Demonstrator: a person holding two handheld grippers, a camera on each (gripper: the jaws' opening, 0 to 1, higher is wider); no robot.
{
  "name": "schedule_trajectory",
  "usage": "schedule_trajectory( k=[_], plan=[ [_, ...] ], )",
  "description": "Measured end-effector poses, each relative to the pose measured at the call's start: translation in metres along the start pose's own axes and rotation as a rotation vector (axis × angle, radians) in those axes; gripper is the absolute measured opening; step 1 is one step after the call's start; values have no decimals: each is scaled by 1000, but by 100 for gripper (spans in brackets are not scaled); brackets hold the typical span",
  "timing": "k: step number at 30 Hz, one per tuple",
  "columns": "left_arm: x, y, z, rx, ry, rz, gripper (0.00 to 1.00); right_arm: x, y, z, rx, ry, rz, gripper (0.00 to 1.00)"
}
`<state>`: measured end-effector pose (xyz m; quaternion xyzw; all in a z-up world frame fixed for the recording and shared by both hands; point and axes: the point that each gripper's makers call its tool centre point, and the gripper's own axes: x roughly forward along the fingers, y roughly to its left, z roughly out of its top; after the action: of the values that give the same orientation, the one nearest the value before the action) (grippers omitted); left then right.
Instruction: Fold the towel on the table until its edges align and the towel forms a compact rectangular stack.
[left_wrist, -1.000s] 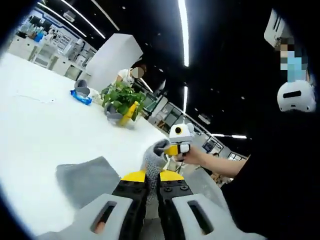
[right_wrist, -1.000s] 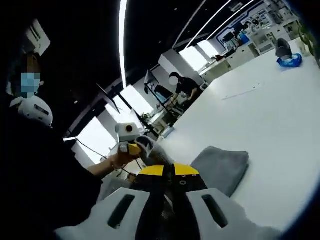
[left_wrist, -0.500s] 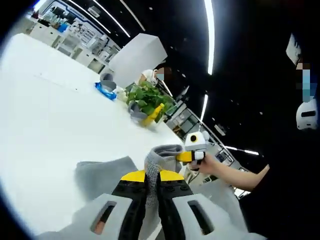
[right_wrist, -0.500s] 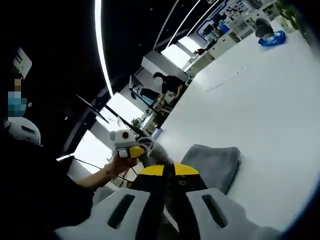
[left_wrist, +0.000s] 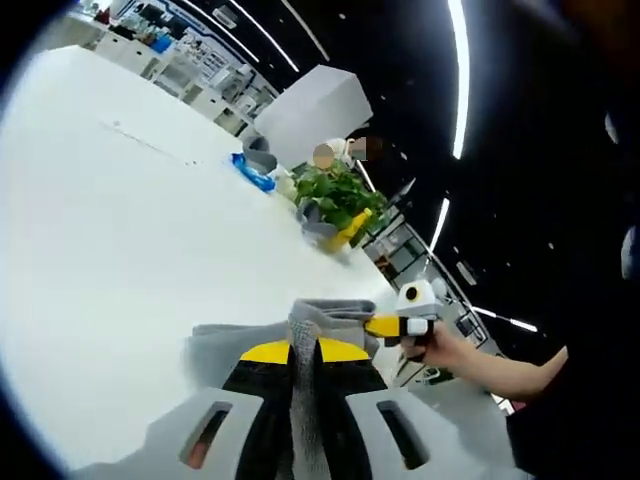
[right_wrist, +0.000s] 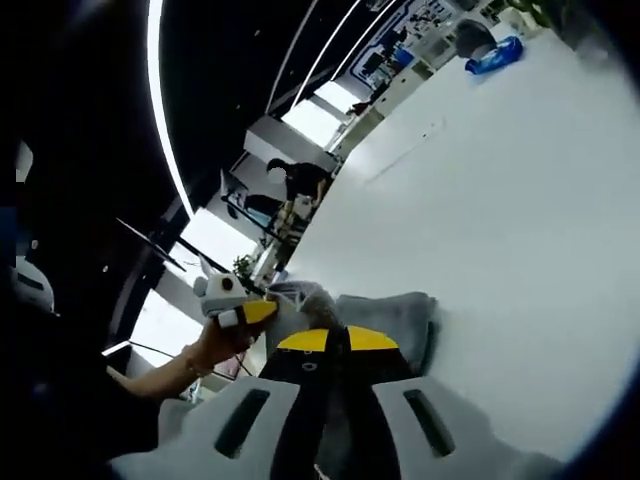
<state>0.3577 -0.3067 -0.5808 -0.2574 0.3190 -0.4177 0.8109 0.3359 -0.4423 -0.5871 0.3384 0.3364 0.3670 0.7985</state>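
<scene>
both grippers, left gripper (left_wrist: 305, 352) and right gripper (right_wrist: 335, 342), stay clenched on the grey towel (left_wrist: 230, 340), now carried lower toward twelve o'clock over the white table (left_wrist: 120, 240), so the fold is closing

Towel (left_wrist: 235, 338) on the table (left_wrist: 120, 230), potted plant (left_wrist: 335, 195) far behind it

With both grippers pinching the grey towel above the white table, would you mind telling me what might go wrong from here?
1. The left gripper and right gripper each pinch only a narrow bunch of the grey terry towel; a corner may slip out mid-fold.
2. The fabric looks bunched between the jaws, so the carried edge might land crooked on the layer lying on the white table, leaving misaligned edges.
3. The grippers are close together, so they may bump.
</scene>
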Motion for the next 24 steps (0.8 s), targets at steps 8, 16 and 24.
schedule_trajectory(
  k=[8, 16, 24],
  plan=[
    [7, 18, -8, 43, 26, 67, 7, 9, -17, -2, -43, -38, -80, 1],
    [10, 37, -14, 164, 44, 155, 11, 12, -35, -2, -188, -68, -175, 4],
    [2, 55, -16, 273, 62, 257, 24, -2, -61, 1, -394, -30, -365, 27]
  ],
)
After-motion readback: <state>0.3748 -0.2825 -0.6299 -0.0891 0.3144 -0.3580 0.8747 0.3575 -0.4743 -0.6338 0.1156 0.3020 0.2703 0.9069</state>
